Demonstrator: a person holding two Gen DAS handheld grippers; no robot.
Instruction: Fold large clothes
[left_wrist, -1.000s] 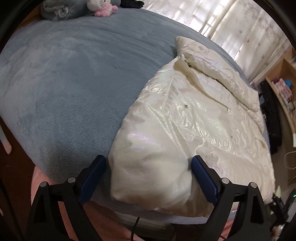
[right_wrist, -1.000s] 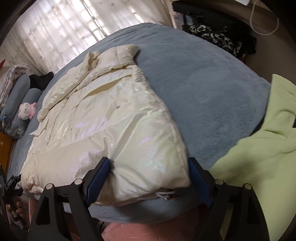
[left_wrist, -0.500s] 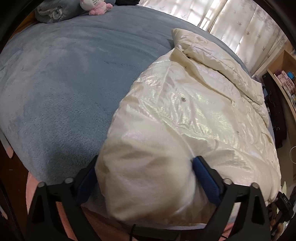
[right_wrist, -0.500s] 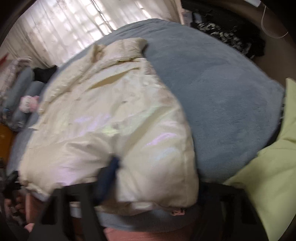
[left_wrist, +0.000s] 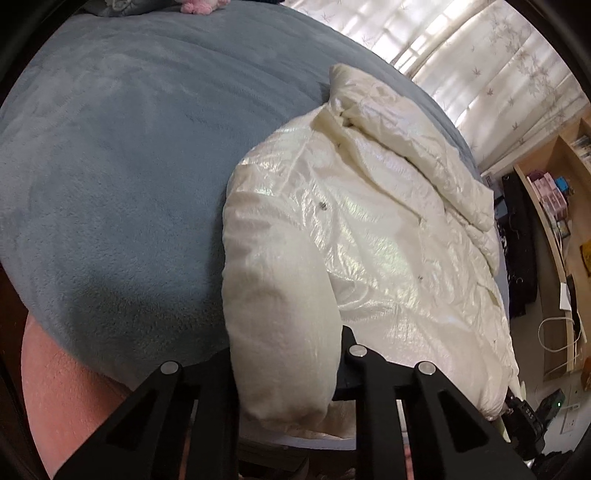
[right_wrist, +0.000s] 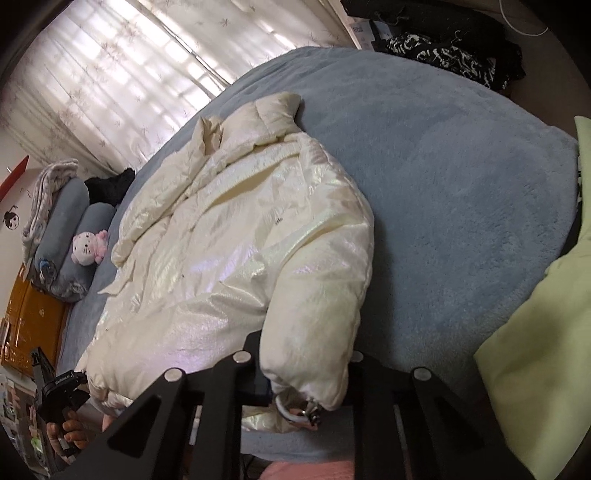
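A shiny cream puffer jacket (left_wrist: 369, 229) lies spread on a grey-blue fleece bed cover (left_wrist: 110, 166), collar towards the window. My left gripper (left_wrist: 286, 354) is shut on the jacket's near left bottom corner, which bulges up between the jaws. In the right wrist view the jacket (right_wrist: 229, 236) lies the same way, and my right gripper (right_wrist: 306, 354) is shut on its near right bottom corner. A hem drawcord with a toggle (right_wrist: 308, 408) hangs below that corner. The left gripper also shows at the lower left of the right wrist view (right_wrist: 61, 391).
A light green blanket (right_wrist: 535, 350) lies at the bed's right edge. Grey pillows and a pink-white plush cat (right_wrist: 88, 247) sit at the head end. Dark clothes (right_wrist: 443, 48) lie beyond the bed. A wooden shelf (left_wrist: 554, 206) stands at the right. Curtains (right_wrist: 122, 81) cover the window.
Both grippers have moved in over the jacket's bottom corners and closed on them; the corners now bunch up between the jaws and are lifted a little.
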